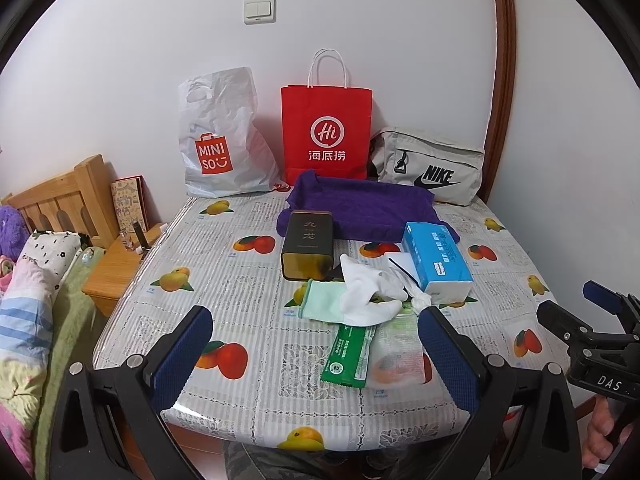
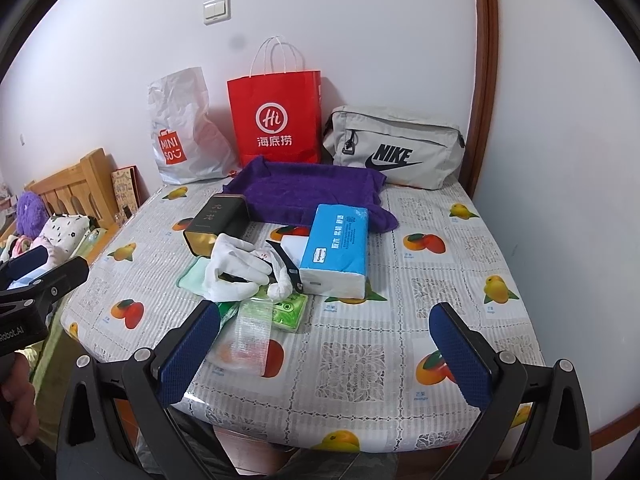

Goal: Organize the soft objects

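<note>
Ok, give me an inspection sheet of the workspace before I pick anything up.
Surface: table under a fruit-print cover.
Job's things: white glove on a mint cloth; purple towel behind; tissue pack beside the pile.
Clutter: dark tin, green packet, clear wrapper, black strap.
Grippers: left hand-held gripper and right hand-held gripper open, holding nothing.
Cables: nothing seen.
Surroundings: Miniso bag, red paper bag and Nike pouch against the wall; bed at left.
</note>
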`<state>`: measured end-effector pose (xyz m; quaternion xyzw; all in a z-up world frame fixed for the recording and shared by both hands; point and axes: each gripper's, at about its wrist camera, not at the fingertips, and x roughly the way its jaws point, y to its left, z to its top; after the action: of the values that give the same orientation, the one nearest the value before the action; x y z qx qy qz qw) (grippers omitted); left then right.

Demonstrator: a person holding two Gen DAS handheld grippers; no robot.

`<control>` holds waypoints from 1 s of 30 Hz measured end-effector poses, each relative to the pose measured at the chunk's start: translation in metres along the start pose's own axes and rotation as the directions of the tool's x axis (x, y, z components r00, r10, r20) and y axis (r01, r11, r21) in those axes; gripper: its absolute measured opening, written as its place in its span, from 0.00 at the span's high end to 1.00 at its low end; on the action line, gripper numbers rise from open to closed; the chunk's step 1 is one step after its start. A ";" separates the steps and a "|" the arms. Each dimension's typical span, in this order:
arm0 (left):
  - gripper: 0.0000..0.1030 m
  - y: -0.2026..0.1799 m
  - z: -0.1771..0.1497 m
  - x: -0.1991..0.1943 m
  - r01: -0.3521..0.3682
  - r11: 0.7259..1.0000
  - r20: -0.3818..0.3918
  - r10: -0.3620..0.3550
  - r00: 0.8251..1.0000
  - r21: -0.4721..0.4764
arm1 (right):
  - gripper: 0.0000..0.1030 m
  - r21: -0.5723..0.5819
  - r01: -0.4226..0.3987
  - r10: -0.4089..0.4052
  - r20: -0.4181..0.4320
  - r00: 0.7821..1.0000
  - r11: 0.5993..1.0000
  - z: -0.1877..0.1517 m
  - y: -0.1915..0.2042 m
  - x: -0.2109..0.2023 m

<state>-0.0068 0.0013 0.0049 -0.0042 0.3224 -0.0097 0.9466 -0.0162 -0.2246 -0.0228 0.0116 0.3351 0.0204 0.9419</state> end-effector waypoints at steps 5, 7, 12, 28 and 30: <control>0.00 0.001 0.000 0.000 0.002 1.000 0.001 -0.002 1.000 0.000 | 0.00 0.001 0.002 -0.002 0.001 1.000 1.000 0.000 0.000 -0.001; 0.00 0.000 -0.001 0.000 0.000 1.000 0.001 0.000 1.000 -0.001 | 0.00 0.001 0.002 -0.002 0.002 1.000 1.000 0.000 0.000 -0.001; 0.00 0.000 -0.001 0.000 -0.001 1.000 0.002 0.001 1.000 0.000 | 0.00 0.003 0.000 0.000 0.001 1.000 1.000 0.000 -0.001 -0.001; 0.00 0.002 0.000 -0.002 0.000 1.000 0.002 0.000 1.000 -0.002 | 0.00 -0.006 0.002 -0.002 0.002 1.000 1.000 -0.002 0.000 -0.001; 0.00 0.003 0.001 -0.003 0.000 1.000 0.002 0.000 1.000 -0.003 | 0.00 -0.004 0.003 -0.003 0.005 1.000 1.000 -0.002 -0.001 -0.001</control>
<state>-0.0085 0.0043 0.0075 -0.0058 0.3214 -0.0090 0.9469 -0.0183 -0.2253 -0.0234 0.0094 0.3329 0.0196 0.9427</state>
